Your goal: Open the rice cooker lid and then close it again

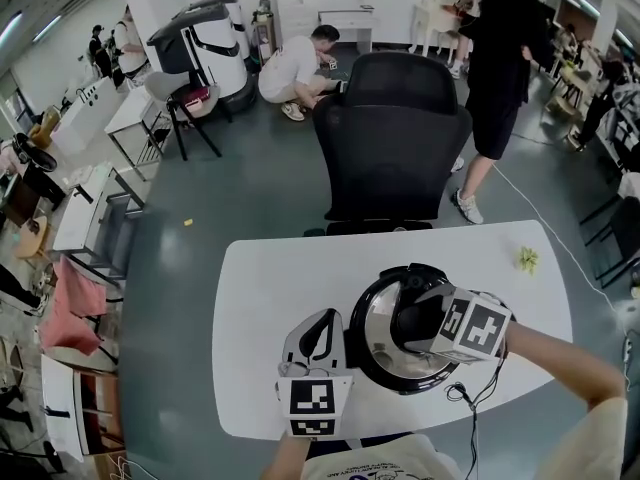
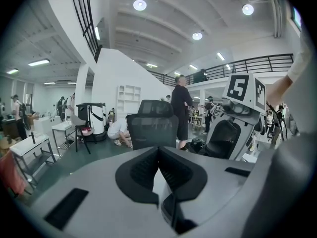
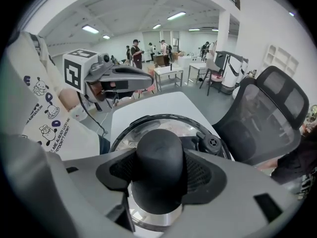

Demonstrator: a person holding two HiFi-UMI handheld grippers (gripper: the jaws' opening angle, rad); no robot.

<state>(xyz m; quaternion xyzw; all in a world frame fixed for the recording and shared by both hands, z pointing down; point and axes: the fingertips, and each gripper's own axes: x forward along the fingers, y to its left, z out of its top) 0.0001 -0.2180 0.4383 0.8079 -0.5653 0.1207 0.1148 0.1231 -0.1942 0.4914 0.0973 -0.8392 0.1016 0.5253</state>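
Observation:
The rice cooker is a round black pot on the white table, with its shiny metal lid lying on it. My right gripper comes down from the right and is shut on the lid's black knob; both pads press on the knob's sides. My left gripper hovers just left of the cooker, not touching it. Its jaws meet at the tips with nothing between them. In the right gripper view the left gripper shows beyond the lid.
A black office chair stands against the table's far edge. A small yellow-green thing lies at the table's far right corner. A black cable hangs by my right arm. People stand and crouch on the floor beyond.

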